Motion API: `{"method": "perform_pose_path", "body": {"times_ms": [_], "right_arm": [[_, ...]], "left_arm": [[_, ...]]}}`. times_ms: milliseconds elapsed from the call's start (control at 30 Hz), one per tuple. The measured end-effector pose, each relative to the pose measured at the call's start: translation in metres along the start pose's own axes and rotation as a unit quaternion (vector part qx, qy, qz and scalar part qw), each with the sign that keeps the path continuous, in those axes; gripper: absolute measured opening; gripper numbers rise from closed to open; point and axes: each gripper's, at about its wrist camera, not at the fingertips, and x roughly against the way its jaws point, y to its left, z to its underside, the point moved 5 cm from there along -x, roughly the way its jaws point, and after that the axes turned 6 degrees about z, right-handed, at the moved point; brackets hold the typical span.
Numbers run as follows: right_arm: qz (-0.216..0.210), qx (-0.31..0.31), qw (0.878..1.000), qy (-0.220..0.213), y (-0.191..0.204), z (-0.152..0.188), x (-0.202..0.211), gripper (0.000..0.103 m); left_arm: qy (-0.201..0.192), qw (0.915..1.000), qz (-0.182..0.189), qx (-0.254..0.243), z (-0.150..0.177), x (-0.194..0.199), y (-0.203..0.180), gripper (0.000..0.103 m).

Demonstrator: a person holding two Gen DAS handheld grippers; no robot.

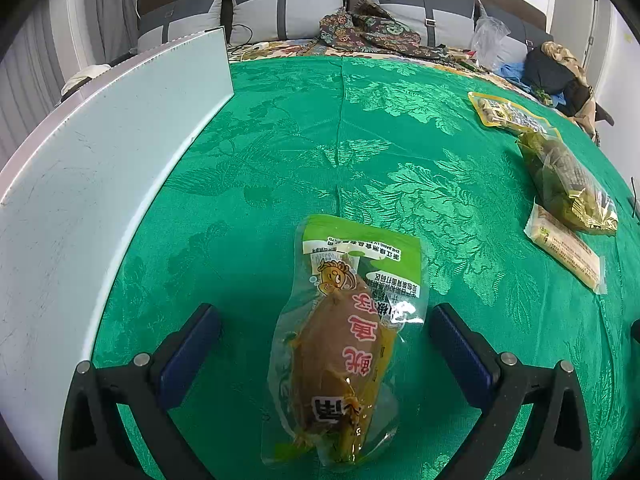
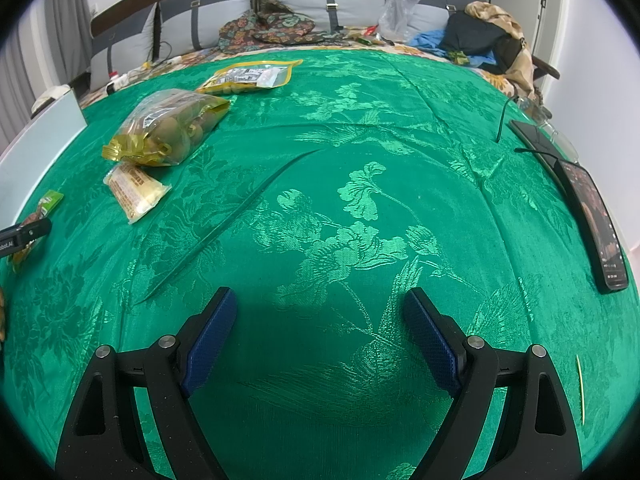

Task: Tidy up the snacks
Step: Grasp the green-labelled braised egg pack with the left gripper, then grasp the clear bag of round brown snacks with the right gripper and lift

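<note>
Two spread grippers, left gripper (image 1: 324, 320) straddling fish snack packet (image 1: 344, 340) (untouched), right gripper (image 2: 320, 312) over green tablecloth (image 2: 360, 160)

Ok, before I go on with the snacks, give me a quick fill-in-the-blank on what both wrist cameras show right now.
1. The left gripper is ____, its fingers either side of the green-topped snack pouch.
2. Between the right gripper fingers lies only the ____ tablecloth.
3. The bag of gold-wrapped snacks lies between the yellow-edged packet and the pale ____ bar.
4. Two dark ____ lie at the cloth's right edge.

Missing: open; green; wrapped; phones
</note>
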Motion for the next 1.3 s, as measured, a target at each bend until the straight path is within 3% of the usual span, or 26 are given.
{"method": "perform_pose_path", "body": {"times_ms": [700,833,900,1033,1133,1200,1300], "right_arm": [[-0.001,0.001,1.000,0.001,0.000,0.000,0.000,0.089],[-0.008,0.019,0.999,0.035,0.000,-0.008,-0.005,0.091],[-0.016,-0.016,0.999,0.043,-0.003,-0.027,0.002,0.091],[-0.087,-0.095,0.991,0.016,0.015,-0.091,0.026,0.091],[-0.143,-0.132,0.980,0.050,0.051,-0.132,0.016,0.091],[-0.147,-0.125,0.977,0.095,0.083,-0.148,-0.007,0.091],[-0.103,-0.088,0.979,0.150,0.117,-0.153,-0.043,0.091]], "left_arm": [[0.000,1.0000,0.000,0.000,0.000,0.000,0.000,0.103],[0.000,1.0000,0.000,0.000,0.000,0.000,0.000,0.103],[0.000,1.0000,0.000,0.000,0.000,0.000,0.000,0.103],[0.000,1.0000,0.000,0.000,0.000,0.000,0.000,0.103],[0.000,1.0000,0.000,0.000,0.000,0.000,0.000,0.103],[0.000,1.0000,0.000,0.000,0.000,0.000,0.000,0.103],[0.000,1.0000,0.000,0.000,0.000,0.000,0.000,0.103]]}}
